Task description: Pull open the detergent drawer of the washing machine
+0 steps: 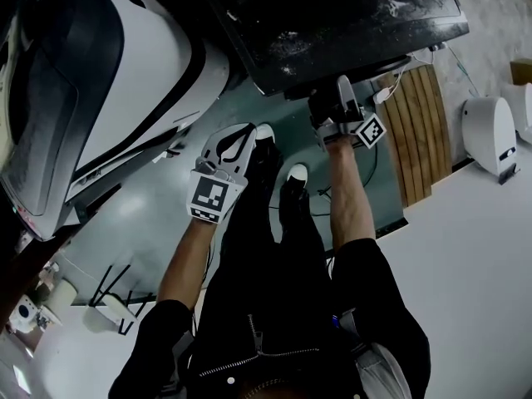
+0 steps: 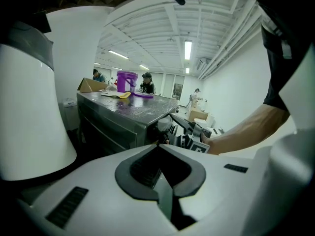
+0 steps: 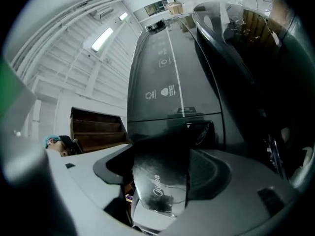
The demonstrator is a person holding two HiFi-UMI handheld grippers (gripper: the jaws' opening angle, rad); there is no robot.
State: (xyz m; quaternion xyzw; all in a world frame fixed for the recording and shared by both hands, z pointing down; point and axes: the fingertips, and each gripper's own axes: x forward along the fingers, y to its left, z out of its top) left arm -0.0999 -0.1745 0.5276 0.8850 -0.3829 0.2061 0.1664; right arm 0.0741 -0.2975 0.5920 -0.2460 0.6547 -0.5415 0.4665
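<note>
The dark washing machine [image 1: 332, 23] stands ahead of me, its glossy top and control panel [image 3: 167, 82] filling the right gripper view. My right gripper [image 1: 342, 86] reaches under the machine's front edge. In the right gripper view a glossy dark detergent drawer front [image 3: 160, 181] with a printed logo sits between the jaws and fills the gap from pad to pad. My left gripper [image 1: 248, 131] hangs lower, in front of the person's knees, apart from the machine. Its jaws meet, with nothing between them [image 2: 158, 146]. The left gripper view also catches the right gripper [image 2: 189, 131] at the machine's corner.
A large white machine [image 1: 125, 81] stands at the left. A wooden slatted board [image 1: 420, 131] and a small white appliance [image 1: 490, 135] lie to the right. A purple bucket [image 2: 127, 81] stands on the machine's top. People [image 2: 146, 82] sit far behind. The person's shoes [image 1: 297, 173] are below the grippers.
</note>
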